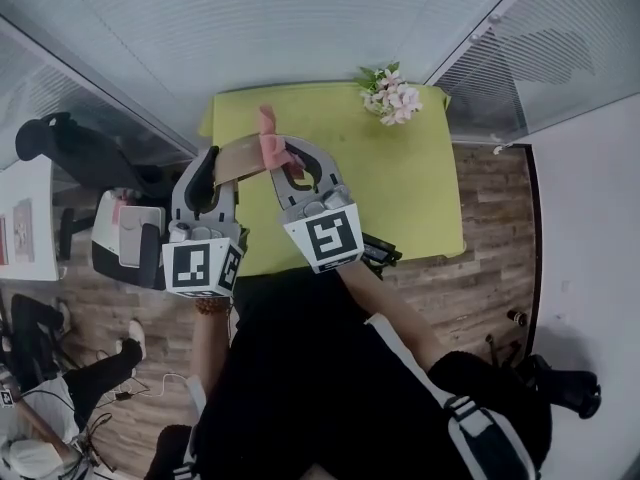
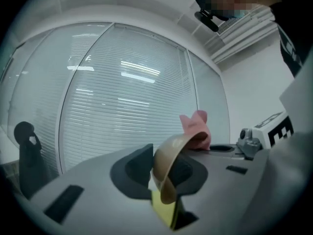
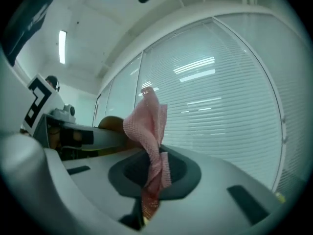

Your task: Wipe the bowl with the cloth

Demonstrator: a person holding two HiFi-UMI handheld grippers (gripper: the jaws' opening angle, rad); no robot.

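Note:
Both grippers are held up level over the yellow-green table (image 1: 410, 193). My left gripper (image 1: 222, 160) is shut on the rim of a brown bowl (image 1: 238, 158), which stands on edge between its jaws. In the left gripper view the bowl (image 2: 170, 163) curves up out of the jaws (image 2: 164, 182), with the pink cloth (image 2: 195, 129) just behind its top. My right gripper (image 1: 290, 160) is shut on that pink cloth (image 1: 270, 143). In the right gripper view the cloth (image 3: 149, 138) sticks up from the shut jaws (image 3: 149, 180), beside the bowl (image 3: 110, 124) at the left.
A bunch of pink and white flowers (image 1: 392, 96) stands at the table's far right corner. A black object (image 1: 380, 252) lies at its near edge. A black office chair (image 1: 70, 148) and a grey cart (image 1: 125, 238) stand to the left. Blinds cover the glass walls behind.

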